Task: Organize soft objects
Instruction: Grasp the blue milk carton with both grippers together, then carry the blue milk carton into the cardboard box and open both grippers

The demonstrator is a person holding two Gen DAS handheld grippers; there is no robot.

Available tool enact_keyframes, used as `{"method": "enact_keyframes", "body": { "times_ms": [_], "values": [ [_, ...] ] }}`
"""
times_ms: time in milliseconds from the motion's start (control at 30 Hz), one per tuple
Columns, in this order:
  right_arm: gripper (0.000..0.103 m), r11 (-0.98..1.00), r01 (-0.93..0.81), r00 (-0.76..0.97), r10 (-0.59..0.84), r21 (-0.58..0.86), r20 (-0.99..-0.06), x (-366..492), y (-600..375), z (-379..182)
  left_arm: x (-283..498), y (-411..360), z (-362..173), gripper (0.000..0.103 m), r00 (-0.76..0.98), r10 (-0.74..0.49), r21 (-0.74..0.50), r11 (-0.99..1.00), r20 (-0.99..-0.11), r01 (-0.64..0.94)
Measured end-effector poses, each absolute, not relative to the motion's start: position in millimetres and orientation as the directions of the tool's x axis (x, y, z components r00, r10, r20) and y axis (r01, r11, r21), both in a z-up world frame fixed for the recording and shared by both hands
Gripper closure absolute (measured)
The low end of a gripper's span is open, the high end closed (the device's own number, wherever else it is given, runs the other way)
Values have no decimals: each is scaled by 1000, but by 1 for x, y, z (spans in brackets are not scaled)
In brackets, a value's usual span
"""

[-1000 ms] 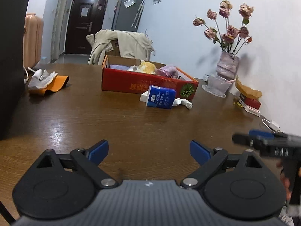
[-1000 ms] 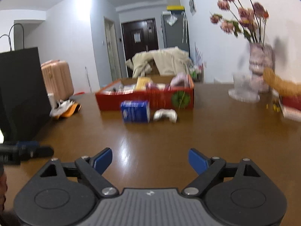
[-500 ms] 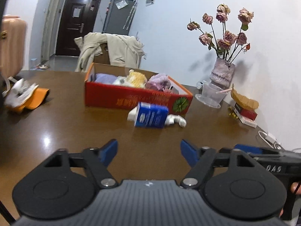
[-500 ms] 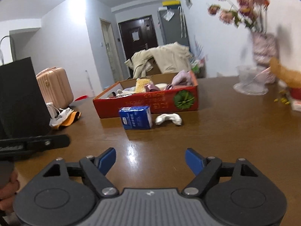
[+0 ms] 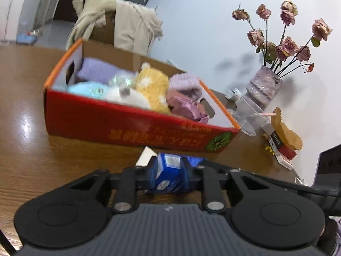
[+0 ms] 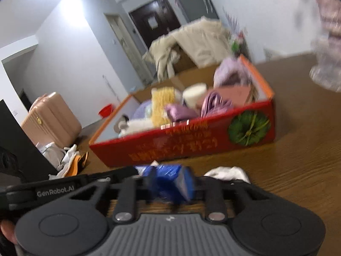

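Since it's squishy, both grips: left gripper (image 5: pixel 168 173) & right gripper (image 6: pixel 168 184) jaws just closed, pinching blue tissue pack (image 5: pixel 169 176) by its ends
Pack spot: on table (image 5: pixel 32 160), right in front of red box (image 5: pixel 119 123) w/ plushies

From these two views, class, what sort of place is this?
Most likely a lived-in home: a brown wooden dining table bears a glass vase of dried pink roses, and a pink hard-shell suitcase stands near the dark front door.
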State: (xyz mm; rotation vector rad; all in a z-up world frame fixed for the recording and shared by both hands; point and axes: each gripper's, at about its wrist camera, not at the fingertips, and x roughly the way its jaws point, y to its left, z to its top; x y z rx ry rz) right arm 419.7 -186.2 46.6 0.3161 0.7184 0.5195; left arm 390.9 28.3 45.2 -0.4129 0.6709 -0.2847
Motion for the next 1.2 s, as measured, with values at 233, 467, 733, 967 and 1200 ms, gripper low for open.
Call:
{"method": "enact_keyframes", "body": {
  "times_ms": [233, 467, 733, 967, 1200],
  "values": [
    [80, 811, -333, 642, 569, 481, -514, 424, -190, 35, 396, 37, 35, 79, 736, -428, -526, 843, -524, 115],
    [82, 816, -376, 687, 564, 440, -458, 395, -190, 77, 367, 33, 81, 80, 799, -411, -509, 847, -438, 157],
    [82, 813, -464, 751, 572, 353, -329, 447, -186, 162, 433, 35, 168, 79, 845, -416, -459, 856, -335, 239],
    [82, 823, -412, 736, 554, 390, -390, 550, -170, 155, 525, 46, 151, 79, 838, -392, -505, 847, -379, 168],
    [82, 840, -356, 708, 529, 411, -467, 609, -154, 92, 578, 57, 93, 79, 804, -368, -513, 853, -468, 92]
  ]
}}
